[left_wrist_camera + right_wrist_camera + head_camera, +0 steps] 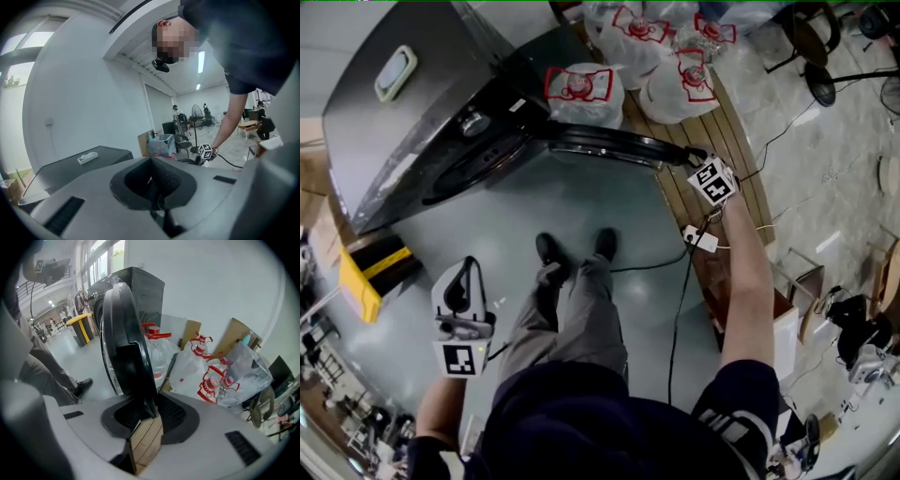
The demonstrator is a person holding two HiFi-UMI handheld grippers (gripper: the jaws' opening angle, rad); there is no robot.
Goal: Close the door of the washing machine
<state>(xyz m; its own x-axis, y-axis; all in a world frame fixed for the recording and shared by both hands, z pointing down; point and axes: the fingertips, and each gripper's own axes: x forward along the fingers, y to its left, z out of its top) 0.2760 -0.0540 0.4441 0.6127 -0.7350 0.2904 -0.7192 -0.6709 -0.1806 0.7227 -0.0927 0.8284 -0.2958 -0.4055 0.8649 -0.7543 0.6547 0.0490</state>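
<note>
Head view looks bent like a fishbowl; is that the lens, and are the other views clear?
Head view: wide lens bows the floor; sharp. Left gripper view: dark rounded corners, mosaic patch over the person's face. Right gripper view: same bulge, washing machine door crisp, windows glare top left.

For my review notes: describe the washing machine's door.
Find the dark grey metal washing machine, upper left in the head view. Its round black door stands open to the right, rim pinched in the right claw. Unlike the white red-tied plastic bags behind, it is dark.
</note>
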